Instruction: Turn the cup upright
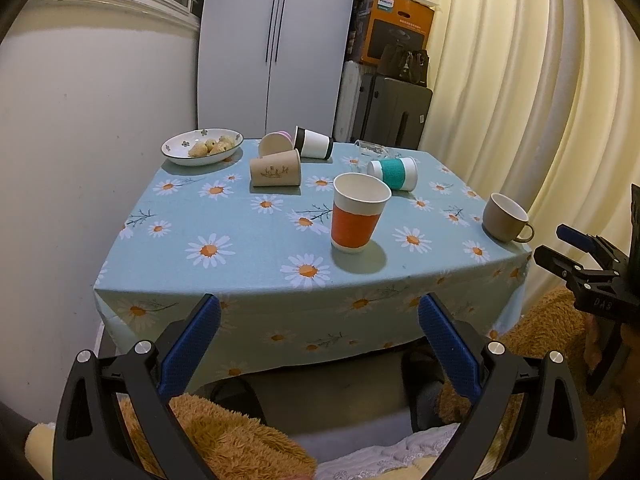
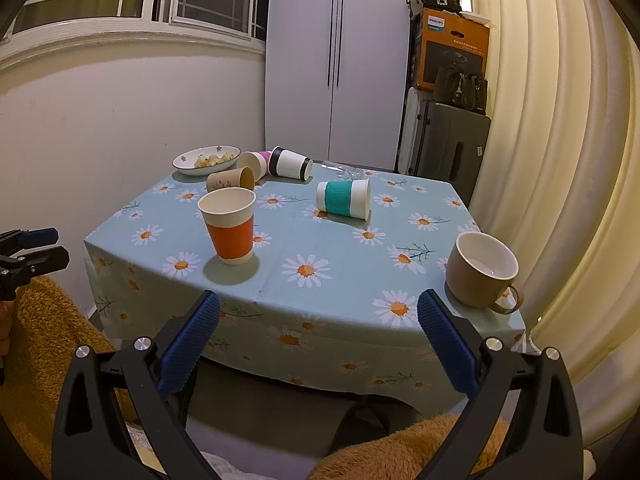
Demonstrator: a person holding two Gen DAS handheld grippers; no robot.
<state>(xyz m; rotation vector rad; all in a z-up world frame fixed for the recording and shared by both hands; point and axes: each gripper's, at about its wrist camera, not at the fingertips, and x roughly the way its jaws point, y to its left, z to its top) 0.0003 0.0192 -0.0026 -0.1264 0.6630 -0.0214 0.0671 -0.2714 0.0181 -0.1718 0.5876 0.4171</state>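
Observation:
An orange-banded cup [image 1: 357,213] [image 2: 231,227] stands upright near the table's front. A teal-banded cup [image 1: 393,173] [image 2: 343,199] lies on its side mid-table. A brown paper cup [image 1: 276,168] [image 2: 231,178], a pink cup [image 1: 273,143] [image 2: 256,162] and a black-banded white cup [image 1: 313,142] [image 2: 290,163] lie on their sides at the back. A tan mug [image 1: 505,216] [image 2: 480,270] stands upright at the right edge. My left gripper [image 1: 319,316] and right gripper [image 2: 318,314] are open and empty, in front of the table's front edge.
A bowl of food [image 1: 202,146] [image 2: 207,159] sits at the back left. A clear glass [image 1: 370,151] [image 2: 344,169] lies at the back. The table has a daisy cloth [image 1: 240,232] [image 2: 320,240]. A suitcase [image 1: 394,114] and boxes stand behind; curtain at right.

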